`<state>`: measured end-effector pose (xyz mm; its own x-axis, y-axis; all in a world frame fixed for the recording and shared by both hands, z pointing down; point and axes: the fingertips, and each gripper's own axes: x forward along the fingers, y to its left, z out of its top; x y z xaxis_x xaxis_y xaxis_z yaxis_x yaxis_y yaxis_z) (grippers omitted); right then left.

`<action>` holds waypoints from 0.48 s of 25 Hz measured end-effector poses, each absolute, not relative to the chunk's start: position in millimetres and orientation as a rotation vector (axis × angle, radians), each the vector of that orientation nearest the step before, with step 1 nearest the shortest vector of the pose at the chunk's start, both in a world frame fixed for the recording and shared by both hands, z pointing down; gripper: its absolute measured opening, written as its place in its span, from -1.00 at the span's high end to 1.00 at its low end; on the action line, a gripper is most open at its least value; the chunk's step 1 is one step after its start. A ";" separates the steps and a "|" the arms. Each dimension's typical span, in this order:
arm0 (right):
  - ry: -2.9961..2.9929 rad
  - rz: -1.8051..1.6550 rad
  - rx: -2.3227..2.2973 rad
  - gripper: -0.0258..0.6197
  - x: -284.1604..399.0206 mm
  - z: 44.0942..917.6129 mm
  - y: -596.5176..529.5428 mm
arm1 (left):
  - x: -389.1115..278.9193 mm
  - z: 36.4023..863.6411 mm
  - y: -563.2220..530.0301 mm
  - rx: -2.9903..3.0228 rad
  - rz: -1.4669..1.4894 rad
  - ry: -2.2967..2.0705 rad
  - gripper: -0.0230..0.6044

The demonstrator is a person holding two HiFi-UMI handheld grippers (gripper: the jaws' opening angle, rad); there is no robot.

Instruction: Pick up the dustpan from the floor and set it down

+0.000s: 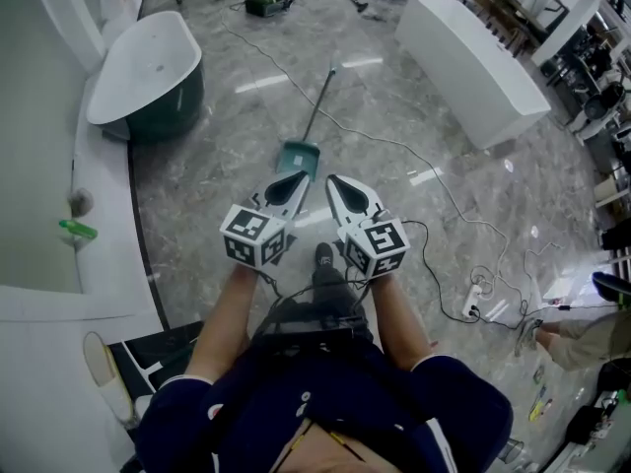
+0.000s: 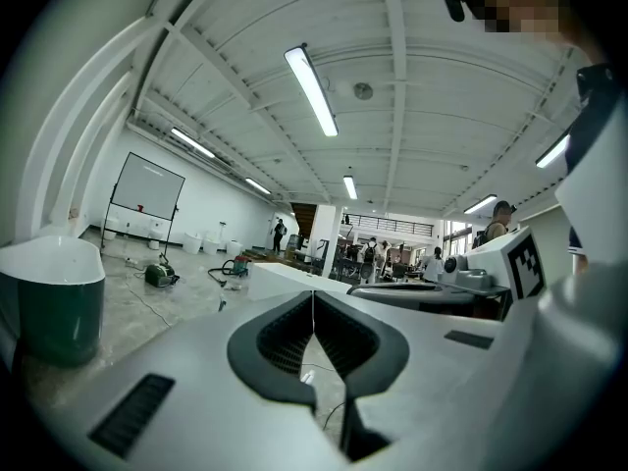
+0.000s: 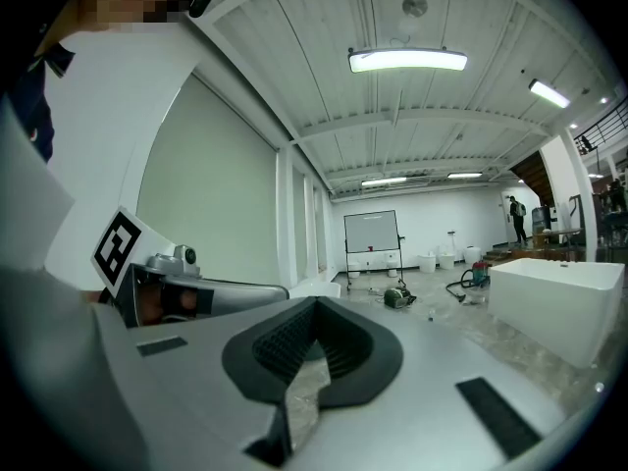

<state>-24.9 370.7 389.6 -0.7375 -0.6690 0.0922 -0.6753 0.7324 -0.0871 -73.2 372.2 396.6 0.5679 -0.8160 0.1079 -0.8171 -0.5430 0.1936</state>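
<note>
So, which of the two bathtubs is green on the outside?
The oval bathtub at the left of the head view: its outer wall is dark green. The rectangular bathtub at the upper right is all white.

Bare floor [image 1: 227,146] rings the dustpan [image 1: 299,156]; a cable [image 1: 390,144] trails beside it, a tub [image 1: 148,67] stands well left.

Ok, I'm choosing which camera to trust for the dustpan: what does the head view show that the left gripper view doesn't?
Only the head view: the dustpan lying on the floor, not held, and the left gripper from above. Only the left gripper view: its own fingers closed together with nothing between them, ceiling lights and a whiteboard. Both: the green-sided tub and the right gripper.
</note>
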 end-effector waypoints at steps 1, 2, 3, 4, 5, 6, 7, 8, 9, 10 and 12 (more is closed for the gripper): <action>-2.868 0.180 1.122 0.90 -24.7 391.9 365.8 | -73.2 398.8 367.6 2.579 0.008 -1.359 0.88; -2.864 0.183 1.128 0.90 -24.5 394.0 360.3 | -73.0 400.6 362.4 2.578 0.008 -1.354 0.88; -2.861 0.185 1.134 0.90 -24.3 395.4 354.0 | -72.7 402.1 356.4 2.578 0.010 -1.349 0.88; -2.861 0.185 1.139 0.90 -24.1 396.2 347.0 | -72.1 403.4 349.7 2.580 0.013 -1.343 0.88; -2.863 0.185 1.145 0.90 -23.9 396.5 339.5 | -71.3 404.6 342.5 2.583 0.018 -1.338 0.88; -2.866 0.186 1.150 0.90 -23.4 396.9 331.5 | -70.1 405.8 334.8 2.586 0.023 -1.333 0.88; -2.870 0.187 1.155 0.90 -22.6 397.3 322.9 | -68.7 407.2 326.4 2.588 0.029 -1.330 0.88; -2.873 0.188 1.158 0.90 -21.4 398.0 313.5 | -66.9 408.8 317.1 2.590 0.038 -1.330 0.88; -2.875 0.191 1.162 0.90 -20.1 398.9 303.5 | -64.9 410.9 307.0 2.592 0.048 -1.330 0.88; -2.877 0.196 1.165 0.90 -18.9 400.1 293.2 | -63.1 413.3 296.4 2.595 0.059 -1.329 0.88; -2.882 0.206 1.176 0.90 -16.6 402.4 270.6 | -60.2 418.0 273.1 2.602 0.076 -1.324 0.88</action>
<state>-16.6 270.6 402.4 -0.7156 -0.6950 0.0705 -0.6979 0.7071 -0.1138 -60.2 273.1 418.0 0.5928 -0.7921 0.1454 -0.8036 -0.5698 0.1720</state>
